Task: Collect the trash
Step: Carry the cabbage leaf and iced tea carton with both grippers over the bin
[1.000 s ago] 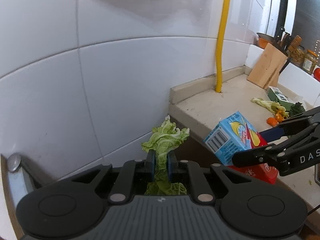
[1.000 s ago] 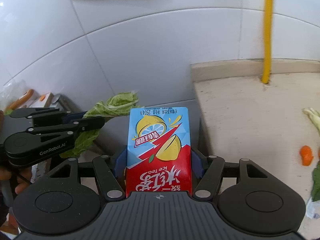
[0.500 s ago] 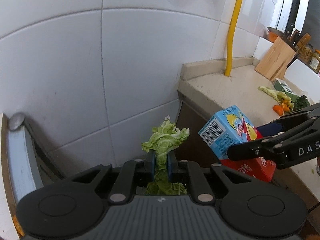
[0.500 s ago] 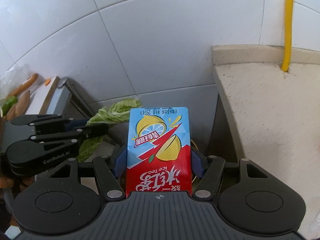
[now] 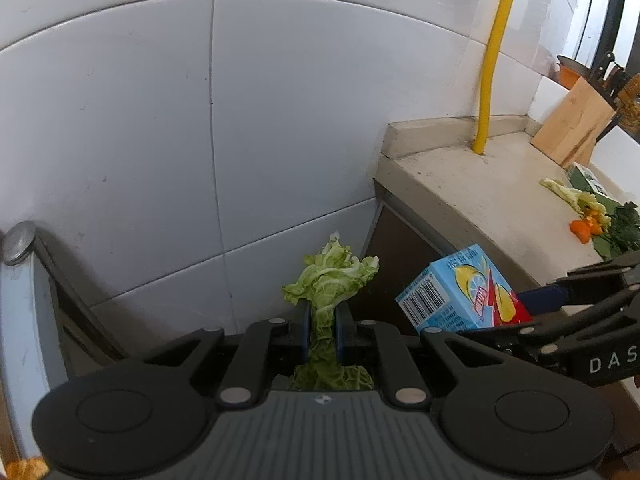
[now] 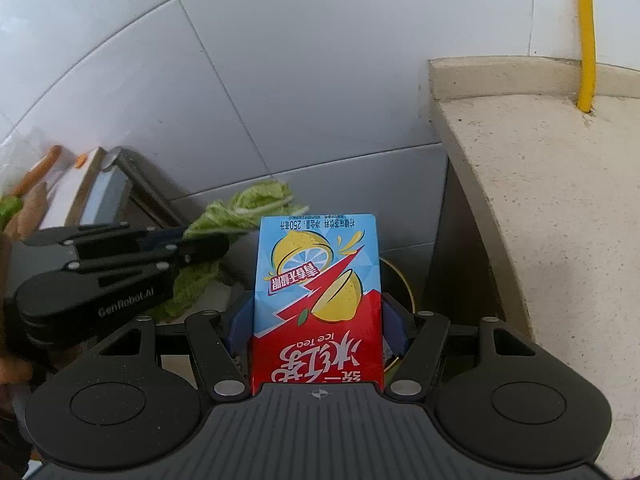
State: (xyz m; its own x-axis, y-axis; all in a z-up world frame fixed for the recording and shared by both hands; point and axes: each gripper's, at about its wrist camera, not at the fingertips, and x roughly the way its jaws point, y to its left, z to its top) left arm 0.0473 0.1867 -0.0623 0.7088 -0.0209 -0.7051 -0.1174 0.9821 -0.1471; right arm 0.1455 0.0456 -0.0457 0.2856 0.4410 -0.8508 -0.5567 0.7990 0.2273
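Both grippers tilted downward, side by side off the counter's [image 5: 472, 184] end, near the white tiled wall [image 5: 160, 140]. Left gripper [image 5: 322, 330] pinching a cabbage leaf [image 5: 330, 280] by its stalk, pads nearly together, frilly end sticking up past the fingertips. Right gripper [image 6: 316, 320] clamped on an ice tea carton [image 6: 318, 280], jaws wide on its sides, carton pointing forward and down. Seen in left view only: knife block [image 5: 572, 124], vegetable scraps [image 5: 588, 212] on counter, carton's barcode side. Seen in right view only: yellow-rimmed round thing [image 6: 400, 280] below the carton, mostly hidden, can't tell what; sausages [image 6: 36, 172] far left. Yellow pipe [image 5: 494, 56] in both.
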